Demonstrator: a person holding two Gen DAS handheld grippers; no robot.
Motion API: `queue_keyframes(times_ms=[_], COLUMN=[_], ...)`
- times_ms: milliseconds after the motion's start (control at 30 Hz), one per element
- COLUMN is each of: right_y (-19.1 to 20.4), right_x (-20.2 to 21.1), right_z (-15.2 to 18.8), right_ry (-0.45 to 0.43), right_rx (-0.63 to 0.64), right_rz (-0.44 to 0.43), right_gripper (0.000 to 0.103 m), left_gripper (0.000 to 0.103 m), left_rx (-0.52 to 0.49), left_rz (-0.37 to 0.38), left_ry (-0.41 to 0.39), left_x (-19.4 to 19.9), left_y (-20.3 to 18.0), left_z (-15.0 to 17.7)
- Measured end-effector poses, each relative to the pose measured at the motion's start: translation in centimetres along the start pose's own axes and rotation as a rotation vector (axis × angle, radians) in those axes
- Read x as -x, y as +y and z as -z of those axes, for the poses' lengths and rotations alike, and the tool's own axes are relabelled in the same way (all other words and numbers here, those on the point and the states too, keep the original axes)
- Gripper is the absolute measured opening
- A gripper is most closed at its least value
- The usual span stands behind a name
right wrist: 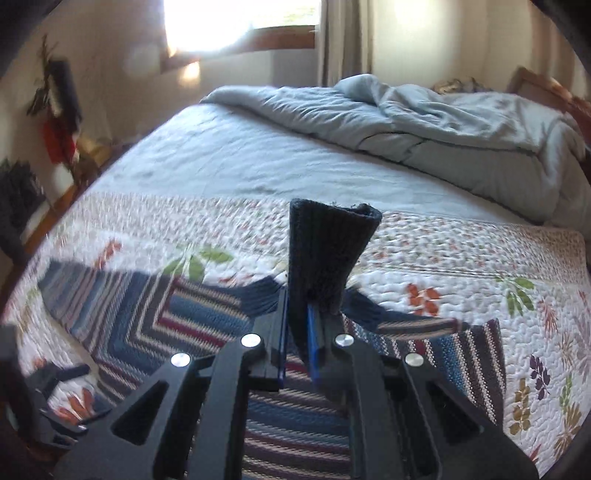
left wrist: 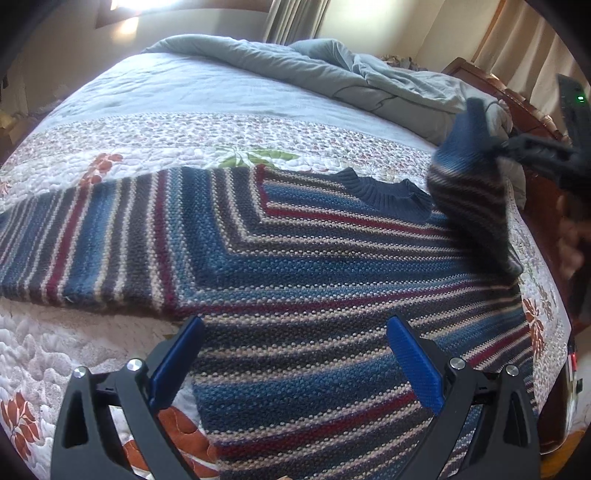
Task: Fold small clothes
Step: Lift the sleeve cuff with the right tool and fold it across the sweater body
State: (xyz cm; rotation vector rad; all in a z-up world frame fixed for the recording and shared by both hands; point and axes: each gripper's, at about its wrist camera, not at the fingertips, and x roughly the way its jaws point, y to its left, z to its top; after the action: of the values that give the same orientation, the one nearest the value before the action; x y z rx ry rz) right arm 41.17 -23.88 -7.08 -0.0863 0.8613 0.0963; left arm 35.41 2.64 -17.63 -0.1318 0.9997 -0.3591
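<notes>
A striped knit sweater (left wrist: pixel 295 266) in blue, maroon, cream and grey lies flat on the bed, navy collar (left wrist: pixel 388 194) toward the far side. My left gripper (left wrist: pixel 295 328) is open and empty, its blue pads just above the sweater's lower body. My right gripper (right wrist: pixel 297 299) is shut on the navy cuff (right wrist: pixel 325 243) of the right sleeve and holds it lifted off the bed. In the left wrist view that raised sleeve (left wrist: pixel 469 177) hangs from the right gripper (left wrist: pixel 496 146) at the right.
The sweater rests on a floral quilt (left wrist: pixel 110 147). A rumpled pale blue duvet (right wrist: pixel 461 125) is heaped at the far side. A wooden bed frame (left wrist: pixel 517 99) runs along the right edge. A window (right wrist: pixel 236 22) lies beyond the bed.
</notes>
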Motion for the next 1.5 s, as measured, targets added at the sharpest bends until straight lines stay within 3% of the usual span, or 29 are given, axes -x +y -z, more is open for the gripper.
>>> queue_keyframes(times_ms=[267,500,600,667,733,800,900,1000,1100,1233,1433,1467,1500], right_y=[10.2,11.6,11.7,11.1,10.0,8.2,2.7,-2.5,-5.0,-6.5,-8.4,-9.3,-10.4], right_x=[-5.8,-7.9,-8.2,-7.7,-6.6,-4.9,-1.8,-0.1,0.3,0.9,3.3,3.9,4.6], right_z=[4.9,6.1,6.6,7.0,7.0,7.2,9.0,12.9,16.2,18.5,18.4,18.4,18.5], right_ry=[0.050,0.080,0.105,0.120,0.121,0.105,0.067,0.049,0.034,-0.030,-0.064,-0.071,-0.079], right_rx=[0.274,0.295,0.280,0.236,0.162,0.058,-0.202,-0.397,-0.512,-0.602,-0.556,-0.557,-0.562], right_rz=[0.108,0.110,0.060,-0.006,-0.098,-0.188,-0.314,-0.349,-0.384,-0.439,-0.462,-0.456,-0.444], right_gripper=[0.008,0.008,0.015,0.035,0.044,0.046,0.050,0.051,0.052,0.058,0.058,0.059,0.060], left_gripper=[0.099,0.099,0.099,0.099,0.099,0.099,0.099,0.099,0.099,0.099,0.097,0.094,0.076], left_rx=[0.015,0.029,0.033,0.038,0.046,0.060,0.107,0.197,0.236,0.348,0.411,0.430,0.433], left_rz=[0.041,0.035,0.022,0.022,0.027,0.046,0.138,0.242,0.271,0.350,0.304,0.298,0.292], left_ry=[0.012,0.003,0.005,0.005,0.002,0.001,-0.001,0.042,0.092,0.203,0.276,0.264,0.257], left_x=[-0.6,0.2,0.4,0.7,1.0,1.1,0.7,-1.7,-4.4,-8.7,-12.3,-12.4,-12.4], left_y=[-0.1,0.6,0.7,0.8,0.9,0.9,0.8,0.8,0.3,-0.2,-1.3,-1.3,-1.4], left_z=[1.4,1.8,1.7,1.4,0.9,0.1,-2.1,-4.6,-6.5,-7.9,-7.9,-7.9,-7.9])
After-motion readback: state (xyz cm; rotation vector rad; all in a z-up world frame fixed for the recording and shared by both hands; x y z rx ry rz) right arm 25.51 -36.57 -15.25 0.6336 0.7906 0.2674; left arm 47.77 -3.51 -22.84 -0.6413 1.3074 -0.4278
